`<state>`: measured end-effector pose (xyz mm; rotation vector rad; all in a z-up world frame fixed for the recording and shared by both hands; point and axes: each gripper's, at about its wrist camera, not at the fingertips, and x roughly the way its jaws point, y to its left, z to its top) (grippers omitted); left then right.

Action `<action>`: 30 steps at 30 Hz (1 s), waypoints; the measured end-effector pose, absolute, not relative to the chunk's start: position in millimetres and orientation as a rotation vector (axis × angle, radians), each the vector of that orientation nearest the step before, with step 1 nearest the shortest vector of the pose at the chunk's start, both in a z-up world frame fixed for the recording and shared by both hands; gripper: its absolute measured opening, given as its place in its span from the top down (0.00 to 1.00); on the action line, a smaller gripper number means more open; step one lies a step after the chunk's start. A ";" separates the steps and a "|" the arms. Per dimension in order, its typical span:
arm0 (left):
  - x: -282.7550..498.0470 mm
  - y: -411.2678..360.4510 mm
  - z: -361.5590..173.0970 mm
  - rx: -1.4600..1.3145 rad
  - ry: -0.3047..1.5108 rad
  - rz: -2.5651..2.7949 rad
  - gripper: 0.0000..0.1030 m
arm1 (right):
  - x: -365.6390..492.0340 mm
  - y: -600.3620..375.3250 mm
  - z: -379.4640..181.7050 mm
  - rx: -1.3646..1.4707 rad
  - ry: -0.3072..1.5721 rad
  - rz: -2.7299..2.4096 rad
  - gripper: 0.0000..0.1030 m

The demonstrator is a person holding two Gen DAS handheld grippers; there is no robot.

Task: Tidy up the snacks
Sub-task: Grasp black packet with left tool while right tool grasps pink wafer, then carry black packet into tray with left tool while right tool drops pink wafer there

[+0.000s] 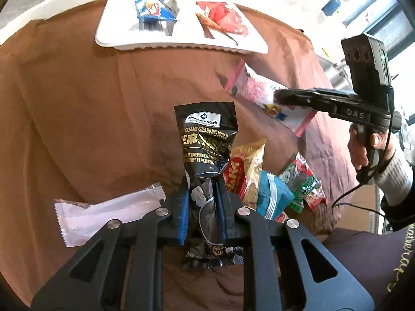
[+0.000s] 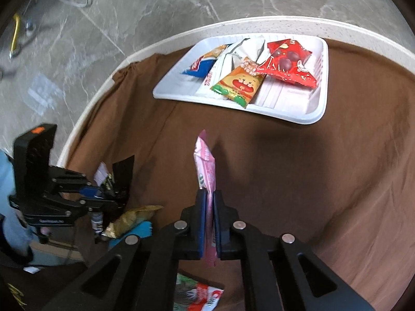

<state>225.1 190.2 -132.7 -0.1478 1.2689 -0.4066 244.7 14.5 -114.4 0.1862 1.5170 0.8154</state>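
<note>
My left gripper [image 1: 202,194] is shut on a black sesame powder packet [image 1: 205,140] and holds it upright above the brown cloth; it also shows in the right wrist view [image 2: 109,194]. My right gripper [image 2: 210,202] is shut on a pink snack packet [image 2: 206,165], held edge-on above the cloth; it shows in the left wrist view [image 1: 278,97] gripping that packet [image 1: 256,90]. A white tray [image 2: 311,114] at the far side holds several snack packets, including a red one [image 2: 288,64] and an orange one [image 2: 241,83].
Loose snacks lie near me on the cloth: a white packet [image 1: 103,215], a red-gold packet [image 1: 246,171], a blue packet [image 1: 275,197] and a green-red packet [image 1: 303,181]. The round table's pale rim [image 2: 103,83] drops to a marble floor.
</note>
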 end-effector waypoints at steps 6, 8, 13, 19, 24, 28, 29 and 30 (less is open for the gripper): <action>228.1 200.9 -118.2 -0.163 1.248 -0.410 0.84 | 253.0 4.9 -114.4 0.311 1.534 0.811 0.93; 229.5 201.7 -115.7 -0.160 1.243 -0.414 0.84 | 254.6 2.0 -116.7 0.351 1.544 0.807 0.93; 236.0 205.7 -110.6 -0.183 1.236 -0.423 0.84 | 260.2 -2.4 -118.0 0.437 1.554 0.803 0.94; 255.0 216.1 -93.5 -0.208 1.201 -0.441 0.84 | 277.3 -8.0 -112.8 0.568 1.536 0.791 0.94; 286.3 228.4 -79.1 -0.237 1.169 -0.437 0.84 | 302.1 -9.7 -112.2 0.666 1.492 0.762 0.93; 322.6 239.4 -68.7 -0.248 1.134 -0.431 0.84 | 326.8 -7.4 -118.5 0.725 1.451 0.722 0.93; 330.6 241.4 -67.7 -0.249 1.131 -0.430 0.84 | 334.4 -6.3 -121.2 0.736 1.438 0.704 0.93; 340.8 243.5 -67.1 -0.245 1.127 -0.429 0.84 | 340.2 -5.6 -124.2 0.750 1.432 0.696 0.93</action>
